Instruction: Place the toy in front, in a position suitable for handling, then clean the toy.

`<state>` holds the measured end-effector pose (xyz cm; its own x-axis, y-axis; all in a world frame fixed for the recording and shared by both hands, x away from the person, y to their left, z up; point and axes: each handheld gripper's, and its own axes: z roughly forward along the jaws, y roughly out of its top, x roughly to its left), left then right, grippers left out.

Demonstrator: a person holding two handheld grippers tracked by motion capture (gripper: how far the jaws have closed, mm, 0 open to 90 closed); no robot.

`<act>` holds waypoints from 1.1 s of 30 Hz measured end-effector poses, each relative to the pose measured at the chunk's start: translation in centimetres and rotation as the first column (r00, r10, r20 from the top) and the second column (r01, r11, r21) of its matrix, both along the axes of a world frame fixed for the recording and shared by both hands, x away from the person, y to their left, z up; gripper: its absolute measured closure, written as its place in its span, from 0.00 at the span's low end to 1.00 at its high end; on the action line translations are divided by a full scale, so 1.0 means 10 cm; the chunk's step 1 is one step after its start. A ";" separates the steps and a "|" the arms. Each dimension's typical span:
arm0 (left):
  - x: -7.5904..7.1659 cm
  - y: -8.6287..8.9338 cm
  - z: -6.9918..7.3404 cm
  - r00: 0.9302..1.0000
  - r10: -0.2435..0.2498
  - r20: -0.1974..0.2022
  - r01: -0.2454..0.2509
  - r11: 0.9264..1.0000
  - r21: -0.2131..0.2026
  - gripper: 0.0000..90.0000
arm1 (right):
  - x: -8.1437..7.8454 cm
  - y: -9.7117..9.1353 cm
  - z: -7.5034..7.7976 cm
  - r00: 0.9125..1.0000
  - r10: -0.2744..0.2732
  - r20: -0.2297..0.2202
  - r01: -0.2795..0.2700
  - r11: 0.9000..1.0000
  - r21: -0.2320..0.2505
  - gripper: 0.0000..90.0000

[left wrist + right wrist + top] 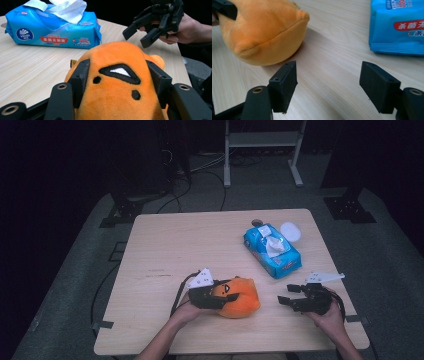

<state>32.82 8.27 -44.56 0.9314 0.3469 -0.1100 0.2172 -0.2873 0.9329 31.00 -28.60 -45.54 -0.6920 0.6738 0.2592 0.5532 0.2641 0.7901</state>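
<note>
A soft orange plush toy (117,85), stitched with black marks, is clamped by the left gripper (216,296) at lower centre; the right gripper (328,85) is held open, empty.

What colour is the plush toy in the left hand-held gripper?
Orange, with black-and-white stitched markings; the plush toy shows best in the left gripper view.

Overhead looks down; claw cameras share the plush toy (117,82).

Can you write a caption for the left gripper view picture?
Left gripper squeezing an orange plush toy beside a blue wipes pack.
</note>
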 end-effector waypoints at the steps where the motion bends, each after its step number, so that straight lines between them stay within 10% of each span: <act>1: -0.01 0.00 0.00 1.000 -0.004 0.004 0.004 1.000 0.006 0.45 | 0.00 0.00 0.00 1.000 0.000 -0.001 0.000 1.000 0.006 0.32; 8: -0.08 0.07 0.15 1.000 0.014 -0.003 -0.014 1.000 -0.004 0.13 | -0.03 0.05 0.04 1.000 0.005 0.010 -0.006 1.000 0.009 0.32; 33: -0.05 0.21 0.10 1.000 0.022 0.010 -0.023 0.997 0.072 0.10 | 0.27 0.02 0.38 0.991 -0.057 0.122 0.057 0.998 -0.003 0.32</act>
